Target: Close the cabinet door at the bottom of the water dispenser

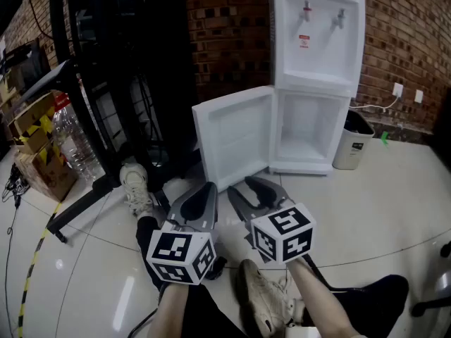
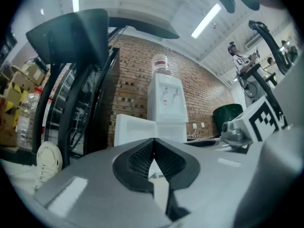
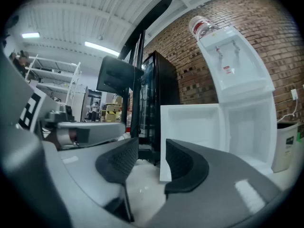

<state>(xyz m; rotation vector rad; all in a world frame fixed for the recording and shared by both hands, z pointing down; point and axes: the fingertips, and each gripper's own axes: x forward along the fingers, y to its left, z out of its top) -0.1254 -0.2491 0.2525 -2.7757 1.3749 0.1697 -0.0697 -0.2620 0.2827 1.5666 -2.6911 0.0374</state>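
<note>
The cabinet door (image 1: pixel 236 139) stands swung wide open, left of the empty compartment at the foot of the water dispenser (image 1: pixel 317 41), well ahead of both grippers. It is probably a light, stiff, smooth hinged panel, best pushed near its free left edge rather than gripped. The left gripper (image 2: pixel 153 142) has its jaws together on nothing; the right gripper (image 3: pixel 149 163) has its jaws apart and holds nothing.

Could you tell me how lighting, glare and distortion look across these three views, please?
Head view: dim overall, with glare streaks on the glossy floor. Left gripper view: fisheye bends the brick wall; the ceiling light blows out. Right gripper view: fisheye tilts and curves the water dispenser; black vignette in the corners.
</note>
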